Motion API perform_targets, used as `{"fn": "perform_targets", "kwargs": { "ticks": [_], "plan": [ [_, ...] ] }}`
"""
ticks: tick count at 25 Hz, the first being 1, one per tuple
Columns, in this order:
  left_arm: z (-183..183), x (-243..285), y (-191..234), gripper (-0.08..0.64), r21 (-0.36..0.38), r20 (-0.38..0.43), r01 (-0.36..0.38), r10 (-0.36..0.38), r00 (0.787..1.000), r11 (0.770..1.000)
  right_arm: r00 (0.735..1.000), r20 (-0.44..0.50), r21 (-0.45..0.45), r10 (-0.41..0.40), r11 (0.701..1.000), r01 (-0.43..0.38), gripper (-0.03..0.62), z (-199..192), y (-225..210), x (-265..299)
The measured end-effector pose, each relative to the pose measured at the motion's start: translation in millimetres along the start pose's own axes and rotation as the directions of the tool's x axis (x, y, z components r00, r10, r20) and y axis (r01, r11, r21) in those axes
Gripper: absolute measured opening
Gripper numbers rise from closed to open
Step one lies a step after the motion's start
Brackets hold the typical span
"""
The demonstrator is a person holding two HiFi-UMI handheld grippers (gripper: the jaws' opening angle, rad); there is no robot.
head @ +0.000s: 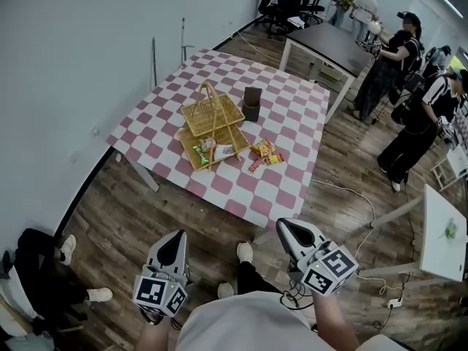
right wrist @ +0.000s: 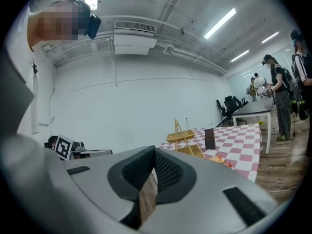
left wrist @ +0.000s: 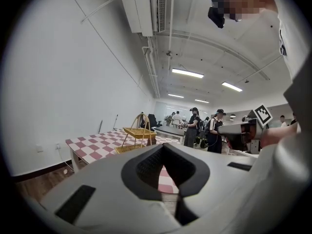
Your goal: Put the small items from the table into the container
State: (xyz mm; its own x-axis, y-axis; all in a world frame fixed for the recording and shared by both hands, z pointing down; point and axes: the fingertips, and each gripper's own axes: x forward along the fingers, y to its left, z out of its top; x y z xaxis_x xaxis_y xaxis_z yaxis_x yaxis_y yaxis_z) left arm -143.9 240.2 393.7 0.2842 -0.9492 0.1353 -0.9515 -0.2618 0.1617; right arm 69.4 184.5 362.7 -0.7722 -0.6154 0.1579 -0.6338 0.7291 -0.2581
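Observation:
A two-tier wicker basket (head: 212,115) stands on the pink-and-white checkered table (head: 292,123), with a few small packets in its lower tray (head: 208,152). Orange and red snack packets (head: 265,152) lie on the cloth to its right. A dark cup (head: 251,102) stands behind them. My left gripper (head: 174,243) and right gripper (head: 287,229) are both shut and empty. They are held low near my body, well short of the table. The basket (left wrist: 139,132) shows far ahead in the left gripper view, beyond the left gripper (left wrist: 163,147). Past the right gripper (right wrist: 155,152), the right gripper view shows the basket (right wrist: 183,136) and the snack packets (right wrist: 219,159).
A white wall runs along the left. Several people stand at the back right beside a dark table (head: 329,42) and office chairs (head: 289,2). A white table (head: 442,232) is at the right, and a cable and power strip (head: 391,302) lie on the wooden floor. A person's legs (head: 51,273) are at the lower left.

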Motion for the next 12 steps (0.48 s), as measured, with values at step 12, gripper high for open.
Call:
{"fn": "perform_targets", "kwargs": {
  "ticks": [12],
  "plan": [
    [23,92,20,-0.008,0.013,0.009,0.007,-0.007,1.0,1.0,0.999,-0.027,-0.001,0.04,0.999,-0.04,0.015,16,-70,66]
  ]
}}
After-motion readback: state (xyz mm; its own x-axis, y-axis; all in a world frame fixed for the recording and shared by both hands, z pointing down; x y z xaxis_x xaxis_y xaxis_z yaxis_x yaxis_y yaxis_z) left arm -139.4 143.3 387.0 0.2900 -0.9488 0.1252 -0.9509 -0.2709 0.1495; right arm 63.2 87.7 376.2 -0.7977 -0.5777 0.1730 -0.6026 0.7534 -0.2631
